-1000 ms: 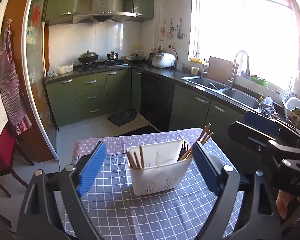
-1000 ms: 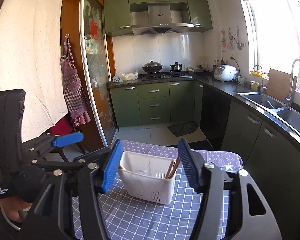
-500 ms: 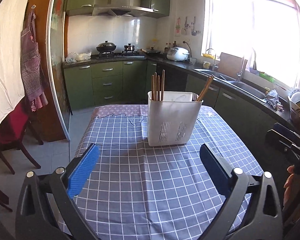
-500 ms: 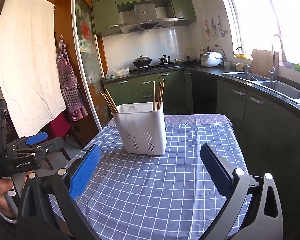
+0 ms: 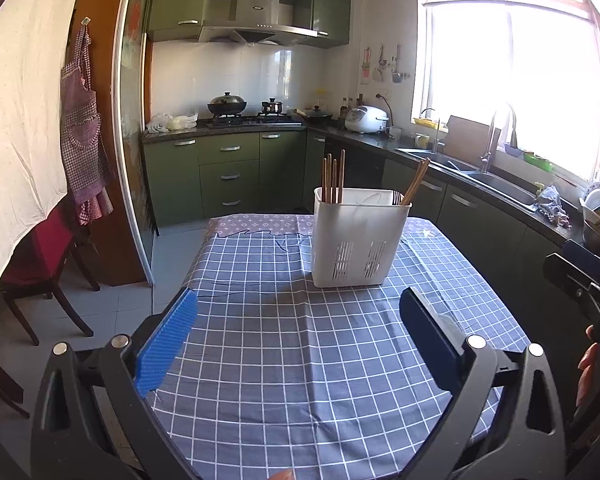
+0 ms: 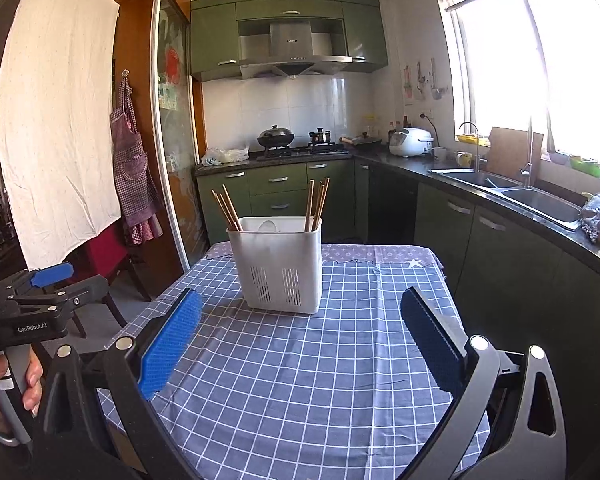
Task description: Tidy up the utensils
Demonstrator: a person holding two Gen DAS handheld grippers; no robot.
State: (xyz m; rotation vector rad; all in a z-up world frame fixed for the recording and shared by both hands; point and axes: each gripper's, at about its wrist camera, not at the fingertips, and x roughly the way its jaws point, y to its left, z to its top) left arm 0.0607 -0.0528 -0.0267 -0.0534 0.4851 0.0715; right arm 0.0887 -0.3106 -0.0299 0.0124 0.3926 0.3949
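A white slotted utensil holder (image 5: 358,236) stands upright on the blue checked tablecloth (image 5: 300,360); it also shows in the right wrist view (image 6: 280,266). Wooden chopsticks (image 5: 333,178) stand in its left compartment and more chopsticks (image 5: 415,182) lean at its right. A fork head shows inside. My left gripper (image 5: 300,332) is open and empty, well back from the holder. My right gripper (image 6: 300,334) is open and empty, also back from it.
The table (image 6: 380,256) sits in a kitchen with green cabinets (image 5: 228,176), a counter with a sink (image 6: 500,188) at the right and a red chair (image 5: 40,264) at the left. The other hand-held gripper (image 6: 40,300) shows at the left of the right wrist view.
Both grippers have pulled back and down from around the holder to the near side of the table. The holder stands free on the cloth.
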